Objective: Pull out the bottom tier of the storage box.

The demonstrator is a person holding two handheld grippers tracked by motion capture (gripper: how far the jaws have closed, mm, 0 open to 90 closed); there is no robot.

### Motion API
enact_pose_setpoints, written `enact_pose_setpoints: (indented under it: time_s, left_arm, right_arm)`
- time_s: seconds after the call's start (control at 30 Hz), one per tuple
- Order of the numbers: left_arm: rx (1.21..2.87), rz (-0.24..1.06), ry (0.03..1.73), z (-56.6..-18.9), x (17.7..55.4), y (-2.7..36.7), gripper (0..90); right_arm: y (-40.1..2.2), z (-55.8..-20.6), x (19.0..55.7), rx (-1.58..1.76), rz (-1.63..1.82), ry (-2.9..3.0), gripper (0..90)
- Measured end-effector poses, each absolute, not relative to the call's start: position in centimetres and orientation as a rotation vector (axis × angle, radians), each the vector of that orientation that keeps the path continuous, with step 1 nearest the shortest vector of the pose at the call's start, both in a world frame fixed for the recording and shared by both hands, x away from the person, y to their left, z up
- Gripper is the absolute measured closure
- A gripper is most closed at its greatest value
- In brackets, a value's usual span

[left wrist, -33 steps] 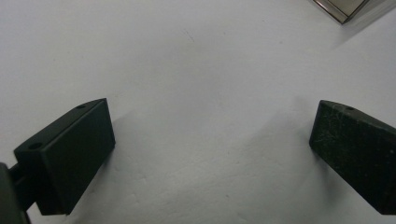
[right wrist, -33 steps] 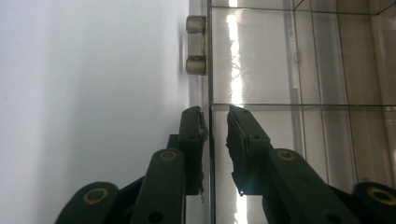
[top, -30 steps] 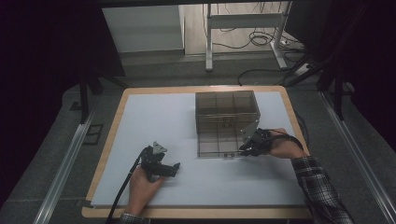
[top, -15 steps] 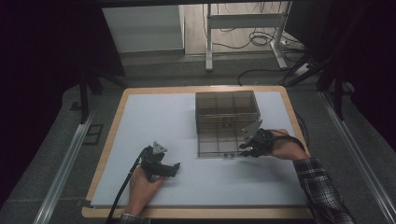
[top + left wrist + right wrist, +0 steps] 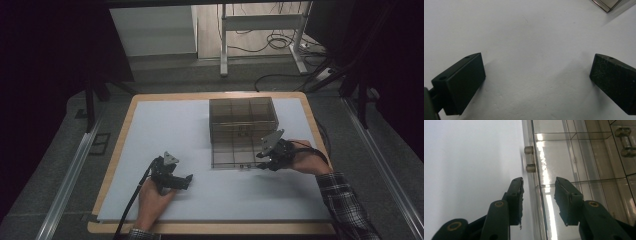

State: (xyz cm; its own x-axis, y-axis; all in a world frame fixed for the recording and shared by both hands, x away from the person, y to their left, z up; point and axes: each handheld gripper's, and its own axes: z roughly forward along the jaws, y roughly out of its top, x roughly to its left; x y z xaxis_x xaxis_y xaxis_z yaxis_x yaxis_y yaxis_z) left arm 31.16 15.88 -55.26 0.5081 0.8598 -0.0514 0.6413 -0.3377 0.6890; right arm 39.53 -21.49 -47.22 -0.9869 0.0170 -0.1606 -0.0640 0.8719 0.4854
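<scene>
while left gripper (image 5: 537, 82) rests, right gripper (image 5: 537, 200) straddles cabinet door (image 5: 541, 195).

no readable text, labels, numbers or signs anywhere

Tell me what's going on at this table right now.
A person holds a gripper in each hand over a white table. The right gripper is at the front of a clear compartmented box, its open jaws straddling the front panel's edge near a small handle. The left gripper rests open on the bare surface, apart from the box, holding nothing.
</scene>
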Motion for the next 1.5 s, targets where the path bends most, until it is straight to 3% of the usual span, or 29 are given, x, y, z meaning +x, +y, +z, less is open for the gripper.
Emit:
enact_pose_setpoints:
  time_s: [1.5]
  left_arm:
    - [2.080, 0.427, 1.229, -55.3, 31.1, 15.8, 0.0]
  right_arm:
    - [-26.0, -46.5, 36.5, 0.342, 0.926, 2.723, 30.6]
